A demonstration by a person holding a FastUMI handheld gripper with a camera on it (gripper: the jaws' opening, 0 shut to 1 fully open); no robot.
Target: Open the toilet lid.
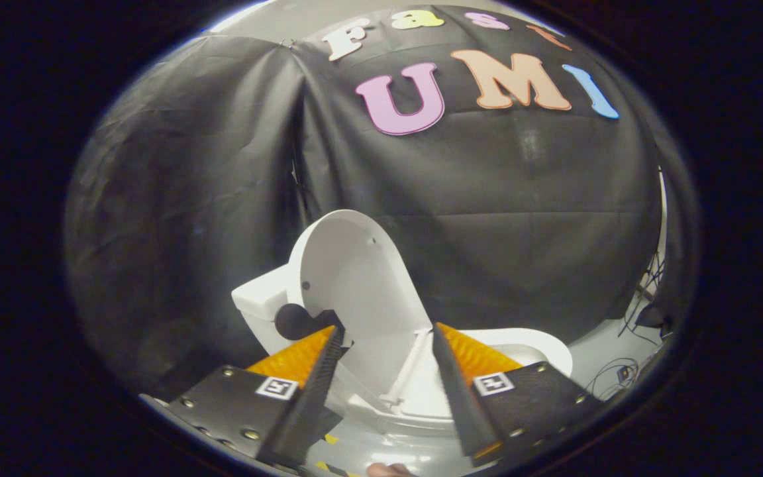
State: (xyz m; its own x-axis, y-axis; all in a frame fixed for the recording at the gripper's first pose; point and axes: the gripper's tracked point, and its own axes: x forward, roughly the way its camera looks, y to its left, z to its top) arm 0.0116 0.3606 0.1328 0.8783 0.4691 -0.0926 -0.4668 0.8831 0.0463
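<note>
A white toilet stands just ahead of my fingers. Its lid [355, 278] is raised upright and leans back toward the white tank [263, 301]. The seat ring [527, 348] and bowl lie below and to the right, partly hidden by my right finger. My gripper [387, 329] is open, with a wide gap between the fingers and nothing in it. The lower part of the lid and its hinge area [408, 371] show through that gap. A dark round knob [295, 321] sits at the tank's side, beside my left finger.
Black cloth walls close in behind and to the left of the toilet. Cables [626, 371] lie on the pale floor at the right, beyond the bowl. A fingertip [388, 470] shows at the very bottom.
</note>
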